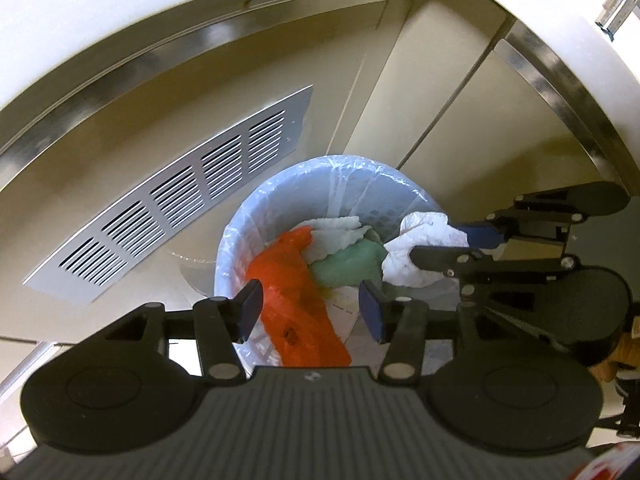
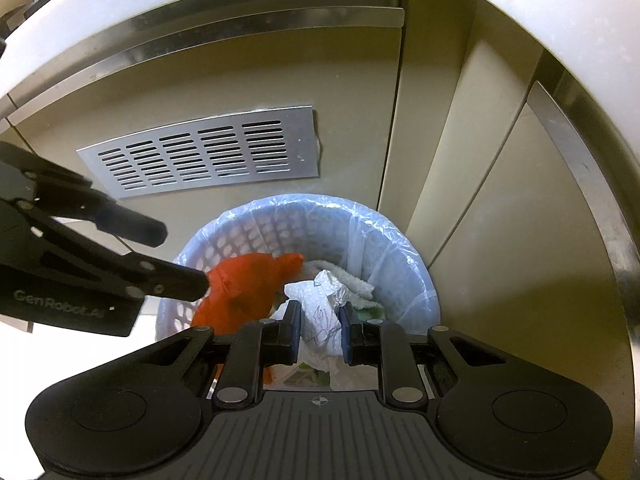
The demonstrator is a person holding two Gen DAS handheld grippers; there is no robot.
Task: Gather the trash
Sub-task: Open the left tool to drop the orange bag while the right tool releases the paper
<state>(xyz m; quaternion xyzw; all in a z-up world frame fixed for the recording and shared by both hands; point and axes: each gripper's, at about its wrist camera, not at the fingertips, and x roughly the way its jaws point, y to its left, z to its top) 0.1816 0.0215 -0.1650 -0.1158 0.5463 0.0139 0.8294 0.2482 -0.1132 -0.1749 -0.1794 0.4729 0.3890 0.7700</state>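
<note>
A pale blue waste basket (image 1: pixel 240 236) (image 2: pixel 416 280) lined with a clear bag stands on the floor by a cabinet. Inside lie an orange plastic bag (image 1: pixel 296 300) (image 2: pixel 244 292), white paper towels (image 1: pixel 340 232) and a green wad (image 1: pixel 348 266). My right gripper (image 2: pixel 319 330) is shut on a crumpled white paper (image 2: pixel 320 316) (image 1: pixel 420 248) and holds it over the basket's right side. My left gripper (image 1: pixel 310 310) is open and empty above the basket's near rim. It also shows in the right wrist view (image 2: pixel 176 258), at the left.
Beige cabinet doors (image 1: pixel 440 92) rise behind the basket, with a metal vent grille (image 1: pixel 180 204) (image 2: pixel 204 152) at the left. A white countertop edge (image 2: pixel 560 20) with a steel strip arches overhead.
</note>
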